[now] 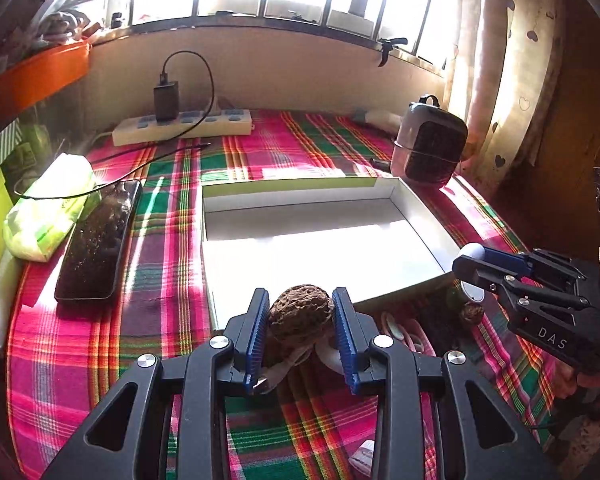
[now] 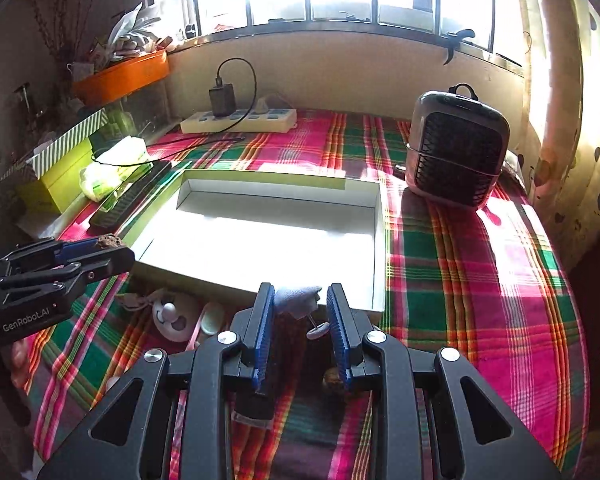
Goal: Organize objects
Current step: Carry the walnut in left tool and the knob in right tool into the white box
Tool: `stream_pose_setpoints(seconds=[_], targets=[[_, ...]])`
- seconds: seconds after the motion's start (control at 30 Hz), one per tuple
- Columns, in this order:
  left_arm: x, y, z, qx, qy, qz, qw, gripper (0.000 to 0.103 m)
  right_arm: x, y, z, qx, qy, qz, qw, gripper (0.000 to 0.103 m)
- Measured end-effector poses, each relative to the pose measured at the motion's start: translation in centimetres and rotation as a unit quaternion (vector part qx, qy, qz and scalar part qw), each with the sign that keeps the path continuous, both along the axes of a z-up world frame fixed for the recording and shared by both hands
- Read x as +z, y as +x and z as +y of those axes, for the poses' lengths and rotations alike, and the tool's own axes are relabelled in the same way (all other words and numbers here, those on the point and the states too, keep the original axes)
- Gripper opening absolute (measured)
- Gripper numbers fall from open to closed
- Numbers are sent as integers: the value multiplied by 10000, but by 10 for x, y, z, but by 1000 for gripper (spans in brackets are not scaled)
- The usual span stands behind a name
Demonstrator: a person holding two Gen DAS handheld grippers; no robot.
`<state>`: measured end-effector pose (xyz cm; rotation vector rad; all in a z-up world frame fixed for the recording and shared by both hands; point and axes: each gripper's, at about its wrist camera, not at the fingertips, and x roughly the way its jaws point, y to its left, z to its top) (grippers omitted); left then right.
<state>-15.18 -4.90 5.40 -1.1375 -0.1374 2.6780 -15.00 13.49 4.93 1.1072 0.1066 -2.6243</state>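
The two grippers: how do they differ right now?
The left gripper is shut on a brown, wrinkled walnut; the right gripper is shut on a pale grey object that I can't identify. The left gripper is near the white box's near-left corner, and the right gripper is near its near-right corner. Both are black with blue ribbed pads, above the plaid cloth.

Left gripper [image 1: 300,320] hides items below the walnut [image 1: 300,316].
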Motion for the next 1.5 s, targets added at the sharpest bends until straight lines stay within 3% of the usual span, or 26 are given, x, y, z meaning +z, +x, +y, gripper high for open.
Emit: stream_pose_setpoints(seconds=[0.77, 1.5], targets=[[-23, -104, -1, 33, -143, -412, 9990, 30, -29, -107, -37, -69, 264, -628, 9977, 28], [-38, -123, 3, 65, -346, -524, 9980, 30, -44, -128, -38, -234, 336, -823, 9958, 28]])
